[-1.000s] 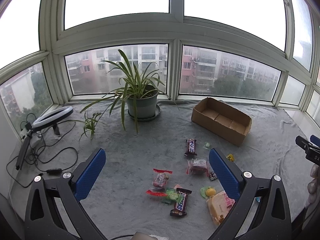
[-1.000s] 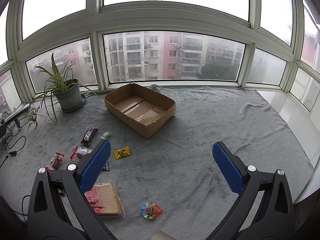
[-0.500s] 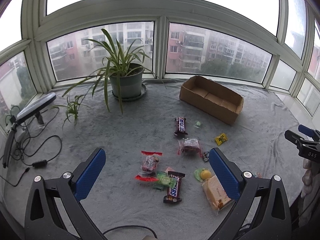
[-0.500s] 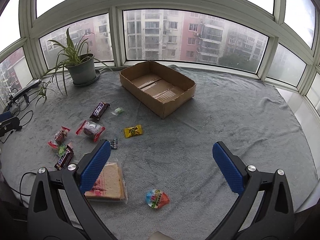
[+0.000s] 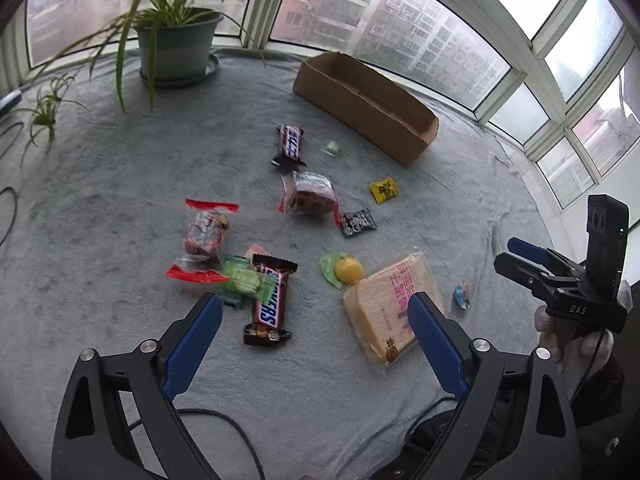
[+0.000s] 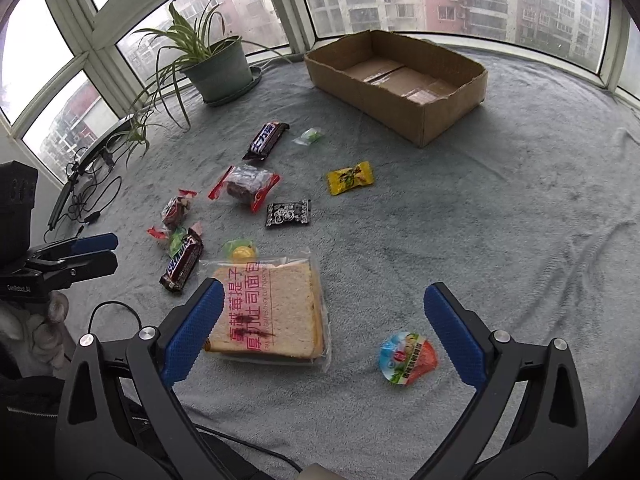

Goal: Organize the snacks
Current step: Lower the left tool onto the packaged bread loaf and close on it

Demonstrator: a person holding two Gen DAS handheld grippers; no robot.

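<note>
Snacks in mixed wrappers lie scattered mid-frame on grey cloth; brown cardboard box upper right, empty. Left gripper and right gripper both spread, holding nothing. Risk: slick clear-wrapped toast pack slipping from pads.

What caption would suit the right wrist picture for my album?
Open right gripper above wrapped toast, snacks scattered on grey cloth before an empty cardboard box.

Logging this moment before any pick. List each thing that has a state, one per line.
left tongs: open, holding nothing
right tongs: open, holding nothing
cardboard box: open-topped, nothing inside
toast pack: flat, sealed
Snickers bar: wrapped, lying flat
jelly cup: sealed
</note>
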